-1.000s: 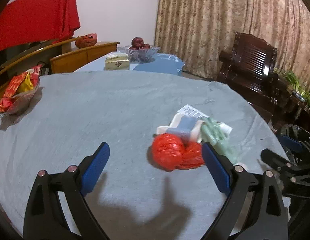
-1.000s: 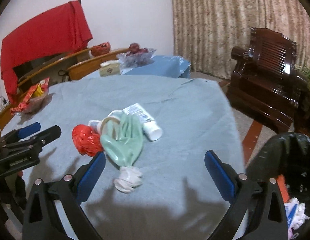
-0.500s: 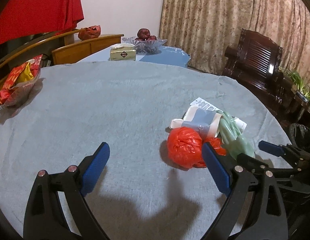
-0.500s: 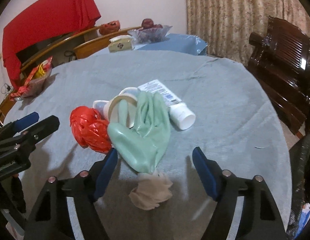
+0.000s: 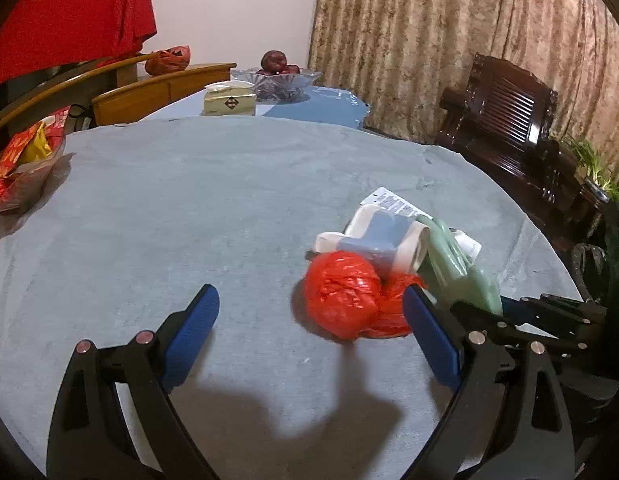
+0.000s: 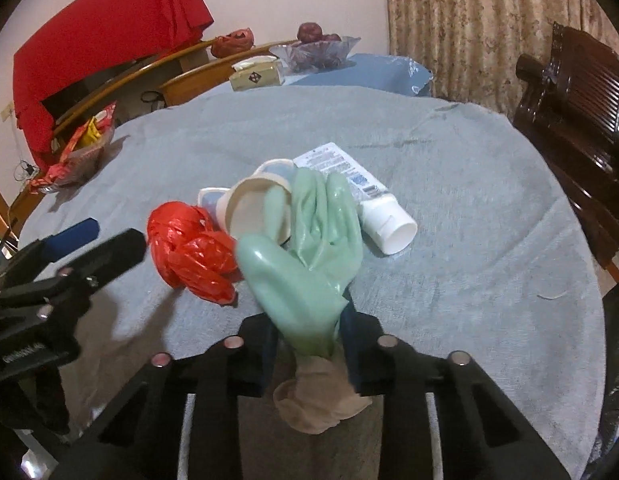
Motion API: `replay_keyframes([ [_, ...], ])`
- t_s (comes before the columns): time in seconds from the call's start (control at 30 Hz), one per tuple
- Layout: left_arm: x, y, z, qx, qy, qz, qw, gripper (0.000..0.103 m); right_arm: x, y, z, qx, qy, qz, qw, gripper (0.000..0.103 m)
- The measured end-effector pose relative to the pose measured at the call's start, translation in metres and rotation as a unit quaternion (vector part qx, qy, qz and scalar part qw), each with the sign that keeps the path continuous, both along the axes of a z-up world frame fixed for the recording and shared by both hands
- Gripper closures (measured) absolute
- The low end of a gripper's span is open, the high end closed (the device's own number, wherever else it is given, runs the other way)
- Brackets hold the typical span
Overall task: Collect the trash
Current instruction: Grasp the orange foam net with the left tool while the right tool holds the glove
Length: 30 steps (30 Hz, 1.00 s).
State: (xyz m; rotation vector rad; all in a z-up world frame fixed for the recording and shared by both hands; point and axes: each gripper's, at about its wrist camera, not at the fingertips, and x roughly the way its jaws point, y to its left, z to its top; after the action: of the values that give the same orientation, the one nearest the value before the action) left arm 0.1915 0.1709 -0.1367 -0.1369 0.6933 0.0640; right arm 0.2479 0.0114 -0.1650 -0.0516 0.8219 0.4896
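In the left wrist view, the left claw (image 5: pixel 309 308) fills the lower part of the frame with its blue pads spread wide and nothing between them. The crumpled red plastic bag (image 5: pixel 343 294) lies on the grey-covered table (image 5: pixel 189 200) right of centre, just inside the right-hand pad and close against it. Behind the bag sits an overturned paper cup (image 5: pixel 379 236), and to its right the green rubber glove (image 5: pixel 461 268) stretches toward the right edge of the frame. A white tube (image 5: pixel 393 202) peeks out beyond the cup. The right claw (image 5: pixel 505 306) enters from the lower right, reaching the glove's near end. A glass fruit bowl (image 5: pixel 275 80) stands at the top centre, with a small box (image 5: pixel 229 102) beside it, and a dish of red and yellow wrappers (image 5: pixel 23 164) sits at the left edge.

In the right wrist view, the right claw (image 6: pixel 309 344) at bottom centre is closed tight on the cuff of the green rubber glove (image 6: pixel 313 240), whose beige lining (image 6: pixel 317 404) bunches out below the pads. The glove's fingers drape over the paper cup (image 6: pixel 249 212) and against the white tube (image 6: pixel 365 204) at centre frame. The red plastic bag (image 6: pixel 193 248) lies left of the glove, touching it. The left claw (image 6: pixel 101 236) shows at the left edge, near the bag.
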Motion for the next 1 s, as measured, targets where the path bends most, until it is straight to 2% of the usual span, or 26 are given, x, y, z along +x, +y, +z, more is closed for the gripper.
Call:
replay_keyframes([
  [0.17, 0.008, -0.008, -0.002, -0.004, 0.004, -0.01, 0.9999, 0.013, -0.006, -0.014, 0.008, 0.009, -0.011, -0.012, 1.0, 0.078],
  [0.47, 0.03, -0.022, -0.02, -0.014, 0.039, -0.024, 0.9989, 0.014, -0.008, -0.037, 0.019, 0.013, -0.022, -0.031, 0.999, 0.078],
  [0.6, 0.036, -0.027, -0.026, -0.027, 0.056, -0.037, 0.9974, 0.031, -0.01, -0.039, 0.022, 0.011, -0.027, -0.033, 0.999, 0.078],
  [0.67, 0.036, -0.028, -0.026, -0.032, 0.056, -0.035, 0.9973, 0.047, -0.011, -0.04, 0.022, 0.011, -0.027, -0.033, 0.999, 0.078],
  [0.77, 0.033, -0.027, -0.024, -0.034, 0.051, -0.033, 0.9975, 0.058, -0.013, -0.04, 0.023, 0.011, -0.03, -0.033, 0.999, 0.078],
  [0.87, 0.029, -0.026, -0.021, -0.032, 0.047, -0.031, 0.9979, 0.065, -0.015, -0.041, 0.025, 0.014, -0.032, -0.033, 0.999, 0.078],
  [1.0, 0.02, -0.023, -0.017, -0.035, 0.042, -0.022, 0.9983, 0.068, -0.019, -0.042, 0.031, 0.017, -0.039, -0.033, 0.999, 0.078],
])
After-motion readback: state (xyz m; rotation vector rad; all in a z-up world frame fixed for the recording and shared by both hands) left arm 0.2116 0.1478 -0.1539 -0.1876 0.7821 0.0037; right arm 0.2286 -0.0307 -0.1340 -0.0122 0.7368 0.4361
